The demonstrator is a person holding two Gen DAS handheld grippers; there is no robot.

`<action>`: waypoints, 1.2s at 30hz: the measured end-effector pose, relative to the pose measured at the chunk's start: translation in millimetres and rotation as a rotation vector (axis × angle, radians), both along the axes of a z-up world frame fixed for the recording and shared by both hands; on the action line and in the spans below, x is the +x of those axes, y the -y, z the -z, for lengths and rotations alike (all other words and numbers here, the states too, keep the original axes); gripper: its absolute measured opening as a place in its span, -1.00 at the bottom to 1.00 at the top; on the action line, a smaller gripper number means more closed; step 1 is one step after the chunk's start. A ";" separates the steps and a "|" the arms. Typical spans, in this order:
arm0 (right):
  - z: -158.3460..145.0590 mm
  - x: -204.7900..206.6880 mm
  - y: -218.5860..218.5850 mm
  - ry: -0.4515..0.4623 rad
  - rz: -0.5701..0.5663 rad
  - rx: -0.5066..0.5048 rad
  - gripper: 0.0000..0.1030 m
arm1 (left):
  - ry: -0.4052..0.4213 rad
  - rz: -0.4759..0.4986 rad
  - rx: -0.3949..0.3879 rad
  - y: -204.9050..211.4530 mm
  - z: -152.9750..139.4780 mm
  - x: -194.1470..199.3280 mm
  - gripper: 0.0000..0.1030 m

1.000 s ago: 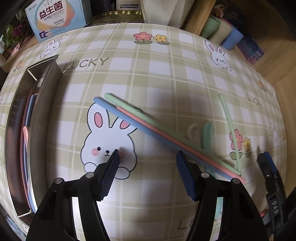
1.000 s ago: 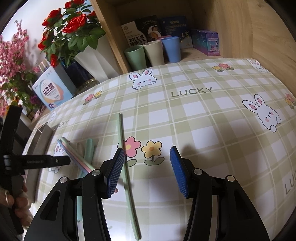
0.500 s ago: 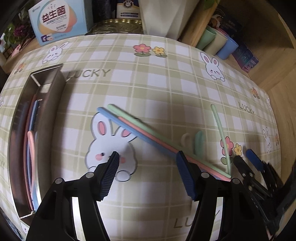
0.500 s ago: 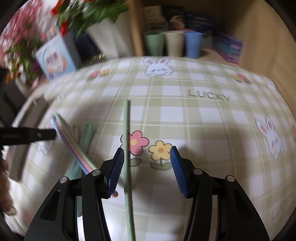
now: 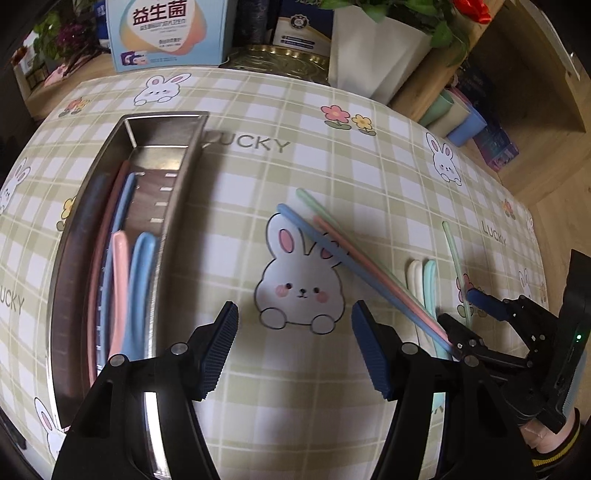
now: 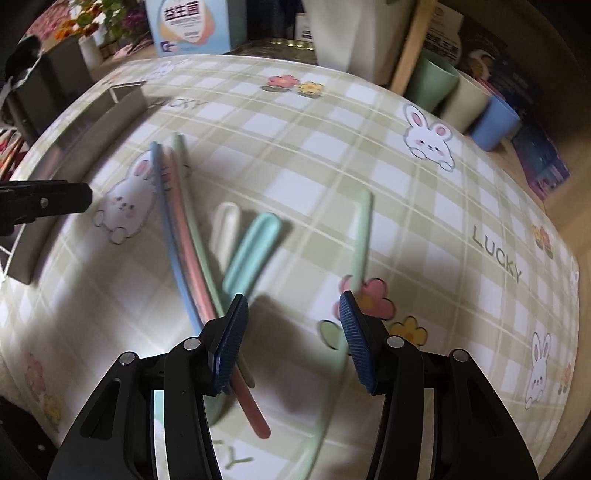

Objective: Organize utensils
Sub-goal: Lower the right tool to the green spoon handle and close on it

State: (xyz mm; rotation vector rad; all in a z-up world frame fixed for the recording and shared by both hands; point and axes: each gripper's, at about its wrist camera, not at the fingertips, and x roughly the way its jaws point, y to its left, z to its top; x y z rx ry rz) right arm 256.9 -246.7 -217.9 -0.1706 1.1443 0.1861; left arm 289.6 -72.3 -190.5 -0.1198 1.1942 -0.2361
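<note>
A steel tray (image 5: 181,206) on the left of the table holds several pink and blue utensils (image 5: 122,280). Blue, pink and green chopsticks (image 5: 343,258) lie together mid-table; they also show in the right wrist view (image 6: 181,240). A white spoon handle (image 6: 225,229), a teal spoon handle (image 6: 251,251) and a lone green chopstick (image 6: 360,236) lie to their right. My left gripper (image 5: 291,343) is open and empty over the bunny print. My right gripper (image 6: 291,332) is open and empty above the table, between the teal handle and the lone chopstick.
A blue-and-white box (image 5: 166,33), a white flower pot (image 5: 373,44) and a gold tin (image 5: 277,62) stand along the table's back edge. Green, beige and blue cups (image 6: 461,99) stand on the wooden shelf at the back right. The tray also shows in the right wrist view (image 6: 77,147).
My left gripper has drawn back and turned left, bringing the tray into fuller view. My right gripper has swung left toward the spoon handles and chopsticks. Both stay open.
</note>
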 end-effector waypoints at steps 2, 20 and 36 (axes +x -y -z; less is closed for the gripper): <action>-2.1 -1.0 -8.7 -0.010 -0.021 -0.007 -0.02 | -0.003 0.001 -0.010 -3.3 1.1 -2.3 0.20; -3.9 -18.8 -80.7 -0.096 -0.110 0.079 -0.02 | -0.007 0.022 -0.052 -21.6 4.7 -15.7 0.20; 0.3 -15.9 -102.1 -0.109 -0.011 0.281 -0.02 | 0.002 0.015 -0.065 -37.1 0.4 -21.3 0.20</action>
